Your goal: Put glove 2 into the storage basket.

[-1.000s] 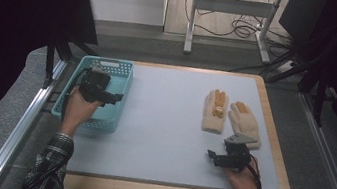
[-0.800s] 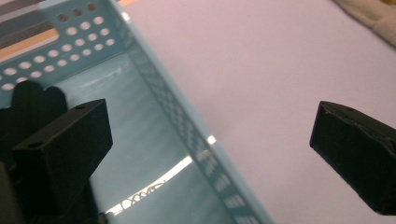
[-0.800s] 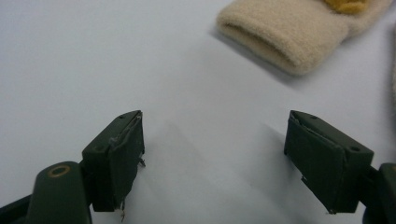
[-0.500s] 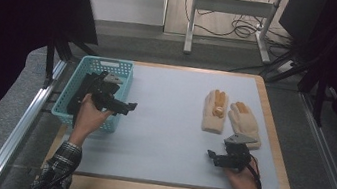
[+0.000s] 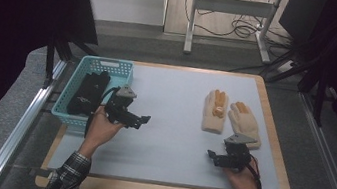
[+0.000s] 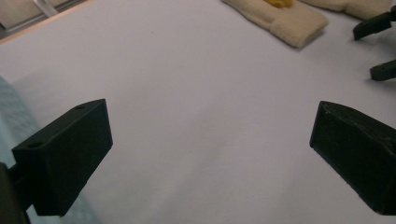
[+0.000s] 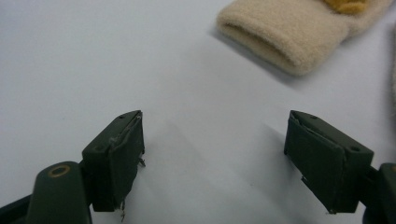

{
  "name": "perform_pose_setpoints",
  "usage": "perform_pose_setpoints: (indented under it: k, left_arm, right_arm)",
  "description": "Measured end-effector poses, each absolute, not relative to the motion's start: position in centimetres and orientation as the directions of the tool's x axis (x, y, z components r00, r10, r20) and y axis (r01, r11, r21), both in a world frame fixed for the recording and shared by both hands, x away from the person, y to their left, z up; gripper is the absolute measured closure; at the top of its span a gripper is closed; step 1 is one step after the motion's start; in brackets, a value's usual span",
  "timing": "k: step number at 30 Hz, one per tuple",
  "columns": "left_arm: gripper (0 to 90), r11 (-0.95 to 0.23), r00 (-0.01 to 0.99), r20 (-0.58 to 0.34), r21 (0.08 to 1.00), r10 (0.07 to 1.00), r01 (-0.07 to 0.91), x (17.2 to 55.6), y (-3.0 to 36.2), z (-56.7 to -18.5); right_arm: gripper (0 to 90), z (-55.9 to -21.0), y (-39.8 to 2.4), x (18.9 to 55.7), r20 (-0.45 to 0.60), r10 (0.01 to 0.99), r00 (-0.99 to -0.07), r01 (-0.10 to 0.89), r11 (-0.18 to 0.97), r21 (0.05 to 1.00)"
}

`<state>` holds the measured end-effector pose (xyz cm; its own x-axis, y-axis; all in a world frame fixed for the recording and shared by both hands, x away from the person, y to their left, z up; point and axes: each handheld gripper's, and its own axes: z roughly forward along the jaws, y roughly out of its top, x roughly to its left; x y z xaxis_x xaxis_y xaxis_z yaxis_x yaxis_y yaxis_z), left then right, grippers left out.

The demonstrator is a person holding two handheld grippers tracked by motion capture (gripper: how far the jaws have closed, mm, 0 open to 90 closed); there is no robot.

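- High view: the left tool (image 5: 141,119), empty, hung by the basket (image 5: 121,67) holding dark gloves (image 5: 89,92); the right tool (image 5: 213,156) waited near two cream gloves (image 5: 215,112).
- Left gripper view: jaws wide, nothing held; a glove cuff (image 6: 289,21) lay ahead.
- Right gripper view: jaws wide, empty; the likely next move was closing on the cuff (image 7: 275,35).

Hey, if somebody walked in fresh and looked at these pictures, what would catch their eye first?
Probably the pair of cream gloves with orange fingertips, lying side by side at the far right of the pale table. Next, the teal basket at the left edge, holding dark fabric. Both tools are open and empty: the left tool beside the basket, the right tool just short of the gloves.
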<state>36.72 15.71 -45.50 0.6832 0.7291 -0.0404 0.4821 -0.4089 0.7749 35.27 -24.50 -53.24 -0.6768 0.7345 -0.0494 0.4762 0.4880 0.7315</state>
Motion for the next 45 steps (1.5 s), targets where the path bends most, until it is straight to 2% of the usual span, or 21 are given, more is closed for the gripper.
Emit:
perform_pose_setpoints:
  k: [19, 31, 33, 41, 45]
  left_arm:
    - [0.0, -0.444, 0.723, -0.038, 0.766, 0.689, 0.464, 33.3, 12.9, -50.4]
    - [0.0, -0.456, 0.685, -0.049, 0.712, 0.727, 0.534, 32.0, 13.5, -54.5]
    - [0.0, -0.474, 0.677, -0.025, 0.694, 0.736, 0.541, 31.9, 13.5, -54.8]
    - [0.0, -0.466, 0.671, -0.039, 0.69, 0.741, 0.554, 32.0, 13.5, -54.9]
    - [0.0, -0.464, 0.67, -0.039, 0.692, 0.741, 0.553, 32.0, 13.5, -54.9]
  right_arm:
    - [19.7, -53.2, -24.5, 35.3, -0.05, 0.735, -0.677, 0.476, 0.488, 0.732]
    - [17.5, -53.3, -24.4, 35.3, -0.059, 0.741, -0.669, 0.477, 0.489, 0.73]
    - [17.4, -53.3, -24.5, 35.3, -0.058, 0.742, -0.668, 0.479, 0.488, 0.73]
    - [17.6, -53.2, -24.5, 35.3, -0.052, 0.741, -0.67, 0.481, 0.486, 0.729]
    - [20.9, -53.2, -24.6, 35.3, -0.044, 0.746, -0.664, 0.488, 0.478, 0.731]
